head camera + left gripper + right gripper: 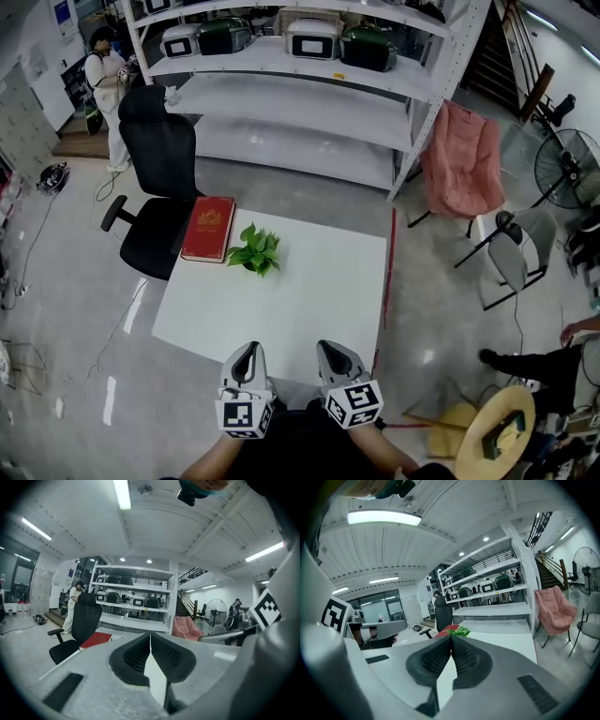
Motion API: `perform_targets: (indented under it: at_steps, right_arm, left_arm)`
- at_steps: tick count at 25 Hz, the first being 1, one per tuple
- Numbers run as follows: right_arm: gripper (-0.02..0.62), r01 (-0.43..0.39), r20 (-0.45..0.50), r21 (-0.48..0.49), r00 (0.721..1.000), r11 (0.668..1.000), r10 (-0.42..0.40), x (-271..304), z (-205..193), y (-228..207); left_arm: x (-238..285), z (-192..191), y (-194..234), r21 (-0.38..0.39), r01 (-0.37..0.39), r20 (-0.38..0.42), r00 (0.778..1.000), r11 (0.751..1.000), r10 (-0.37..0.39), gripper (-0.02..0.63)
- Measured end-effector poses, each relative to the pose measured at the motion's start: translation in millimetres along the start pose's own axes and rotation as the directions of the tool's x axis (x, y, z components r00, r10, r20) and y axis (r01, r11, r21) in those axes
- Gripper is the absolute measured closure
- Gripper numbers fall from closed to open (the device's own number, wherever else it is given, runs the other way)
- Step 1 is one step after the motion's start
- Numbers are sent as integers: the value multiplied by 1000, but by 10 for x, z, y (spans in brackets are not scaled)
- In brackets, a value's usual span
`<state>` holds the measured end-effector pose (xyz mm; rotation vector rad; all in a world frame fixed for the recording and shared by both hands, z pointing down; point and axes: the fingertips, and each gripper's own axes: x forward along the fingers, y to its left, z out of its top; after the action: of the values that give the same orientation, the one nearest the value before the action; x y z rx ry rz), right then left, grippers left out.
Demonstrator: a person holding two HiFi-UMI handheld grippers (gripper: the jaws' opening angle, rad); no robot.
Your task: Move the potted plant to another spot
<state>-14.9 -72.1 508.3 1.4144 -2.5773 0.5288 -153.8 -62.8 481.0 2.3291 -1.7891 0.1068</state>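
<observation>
A white desk (pixel 309 300) stands on a grey floor in a large workshop room, in front of a long white shelf rack (pixel 309 94) that carries boxy appliances.

At the desk's near edge the left tongs (pixel 247 349) and the right tongs (pixel 331 346) are held side by side, apart from each other, both pointing across the desk top. In the left gripper view the left tongs (pixel 150 635) are pressed together at the tips with nothing between them. The right gripper view shows the right tongs (pixel 451 636) closed tip to tip as well, and empty.

Well beyond both, near the far left corner of the desk, sits the potted plant (pixel 255 249). Its green leaves spread so wide that the pot itself can hardly be made out. It shows just over the right tongs in the right gripper view (pixel 459 631). Just beside the plant, on its left, lies a red book (pixel 209 228), flat on the desk. A black office chair (pixel 155 187) stands against that corner. A pink folding chair (pixel 461 159) and a floor fan (pixel 567 167) stand off to the right, and a person (pixel 108 84) stands at the far left.
</observation>
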Motion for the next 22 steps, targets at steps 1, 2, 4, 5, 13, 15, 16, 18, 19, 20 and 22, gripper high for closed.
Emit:
perform_targets:
  at_steps: [1, 2, 4, 5, 13, 15, 16, 18, 19, 20, 22]
  right_arm:
    - [583, 5, 1, -1, 1000, 1000, -5, 0, 6, 8]
    - [583, 8, 1, -3, 1000, 1000, -8, 6, 7, 11]
    - [583, 8, -3, -3, 1000, 1000, -8, 29, -8, 12]
    - [583, 9, -5, -2, 1000, 1000, -9, 36, -14, 13]
    - [583, -1, -13, -5, 1000, 1000, 1, 89, -26, 30]
    - [583, -2, -14, -6, 1000, 1000, 1, 97, -28, 27]
    - [583, 1, -14, -6, 1000, 1000, -1, 98, -24, 25]
    - [583, 2, -14, -7, 1000, 1000, -2, 104, -20, 30]
    - [583, 1, -14, -8, 1000, 1000, -1, 107, -21, 34]
    - [583, 1, -14, -9, 1000, 1000, -1, 109, -21, 36]
    - [583, 7, -13, -11, 1000, 1000, -7, 107, -7, 32]
  left_arm:
    - [-1, 8, 8, -3, 1, 1, 1000, 1000, -1, 583]
    - [4, 16, 14, -5, 3, 3, 1000, 1000, -3, 583]
    - [21, 14, 21, -11, 6, 5, 1000, 1000, -6, 583]
    - [28, 9, 19, -10, 10, 3, 1000, 1000, -10, 583]
    - [57, -5, 26, -2, 21, -6, 1000, 1000, -21, 583]
    - [64, -9, 33, -5, 19, -9, 1000, 1000, -19, 583]
    - [66, -11, 36, -7, 18, -10, 1000, 1000, -18, 583]
    - [68, -10, 42, -4, 20, -10, 1000, 1000, -20, 583]
    - [69, -12, 46, -3, 21, -10, 1000, 1000, -21, 583]
    - [70, -13, 48, -4, 21, -10, 1000, 1000, -21, 583]
    - [72, -10, 46, -4, 22, -10, 1000, 1000, -22, 583]
